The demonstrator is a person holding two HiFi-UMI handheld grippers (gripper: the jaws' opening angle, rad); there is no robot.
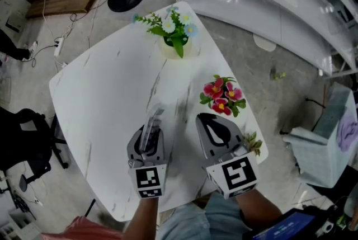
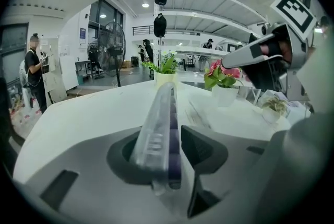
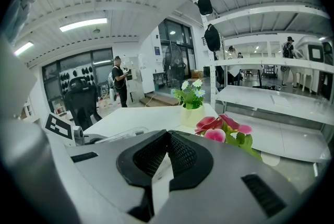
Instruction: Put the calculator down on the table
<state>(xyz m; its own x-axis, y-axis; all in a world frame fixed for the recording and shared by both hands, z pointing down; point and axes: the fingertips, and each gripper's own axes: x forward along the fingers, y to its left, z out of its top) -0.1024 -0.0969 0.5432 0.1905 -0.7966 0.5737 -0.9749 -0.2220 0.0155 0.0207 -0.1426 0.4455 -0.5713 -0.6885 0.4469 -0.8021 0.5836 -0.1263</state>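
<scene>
A clear-cased calculator with purple keys stands on its long edge between the jaws of my left gripper, low over the white marble table. It leans on the left pad, and a thin sliver of space shows beside the right pad. Its far end sticks out past the fingertips. My right gripper hovers just to the right with its pads meeting at the tip and nothing in them.
A yellow vase of white and blue flowers stands at the table's far edge. A pot of pink flowers sits just ahead of the right gripper, and a small green plant is by the right edge. A black chair stands left.
</scene>
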